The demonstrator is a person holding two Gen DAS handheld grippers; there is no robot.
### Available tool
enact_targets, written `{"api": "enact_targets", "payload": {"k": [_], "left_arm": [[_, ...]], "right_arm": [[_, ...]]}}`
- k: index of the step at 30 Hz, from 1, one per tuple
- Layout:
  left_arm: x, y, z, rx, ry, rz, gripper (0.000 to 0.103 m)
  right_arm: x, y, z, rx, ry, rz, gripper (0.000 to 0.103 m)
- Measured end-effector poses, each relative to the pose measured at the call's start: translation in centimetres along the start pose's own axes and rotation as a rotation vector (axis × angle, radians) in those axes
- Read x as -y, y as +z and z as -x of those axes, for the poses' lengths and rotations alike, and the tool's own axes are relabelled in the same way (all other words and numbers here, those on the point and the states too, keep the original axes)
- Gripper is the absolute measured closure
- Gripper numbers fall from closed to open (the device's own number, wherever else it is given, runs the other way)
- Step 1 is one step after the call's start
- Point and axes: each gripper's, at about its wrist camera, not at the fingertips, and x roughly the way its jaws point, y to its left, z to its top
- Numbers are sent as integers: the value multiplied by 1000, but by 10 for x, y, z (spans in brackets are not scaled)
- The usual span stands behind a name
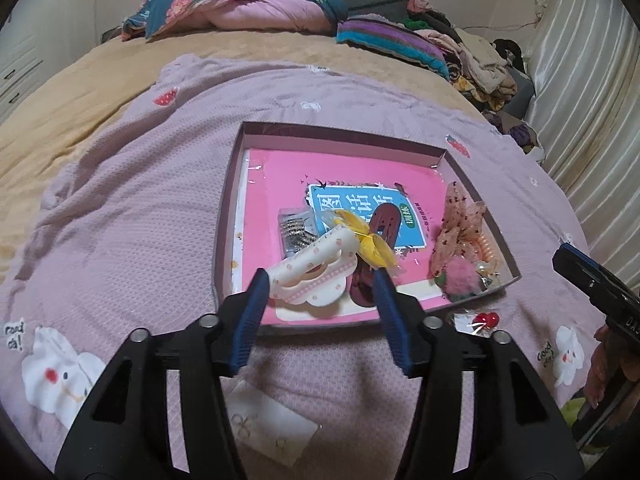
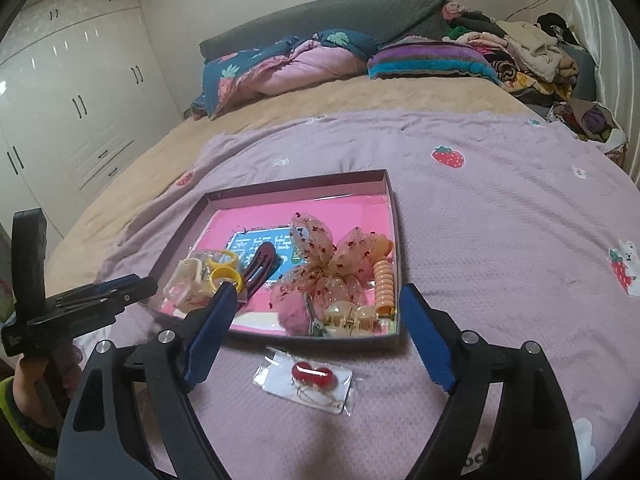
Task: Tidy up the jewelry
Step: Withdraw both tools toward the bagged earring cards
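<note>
Two packets of earrings lie outside the shallow purple cardboard tray (image 2: 394, 240) on the lilac knitted blanket (image 2: 500, 216). The clear packet holding red heart-shaped earrings on a white card (image 2: 306, 380) sits in the lower middle of the right wrist view, just below the tray's near wall and between the spread blue-padded jaws of the right gripper (image 2: 316, 332), which grips nothing. The packet's long axis runs left to right across the frame, roughly crosswise to the fingers. In the left wrist view the same packet shows at lower right, off to the side of the left gripper (image 1: 322, 300), so the right hand looks nearer. The left gripper's jaws are also spread and empty, just short of the cream dotted hair claw (image 1: 312, 272) at the tray's near edge. A second white earring card (image 1: 268, 424) lies below them. Behind, a tan bedspread, folded quilts and white wardrobes fill the room.
</note>
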Motion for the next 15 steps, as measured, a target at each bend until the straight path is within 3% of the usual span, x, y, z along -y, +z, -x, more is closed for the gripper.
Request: {"api": "enact_targets", "payload": {"k": [7, 15], "left_arm": [[-1, -10, 17, 15, 26, 5, 35], [-15, -39, 20, -33, 65, 37, 29]], "right_arm": [[-5, -12, 11, -11, 15, 28, 18], [-8, -44, -9, -107, 4, 75, 18]]}}
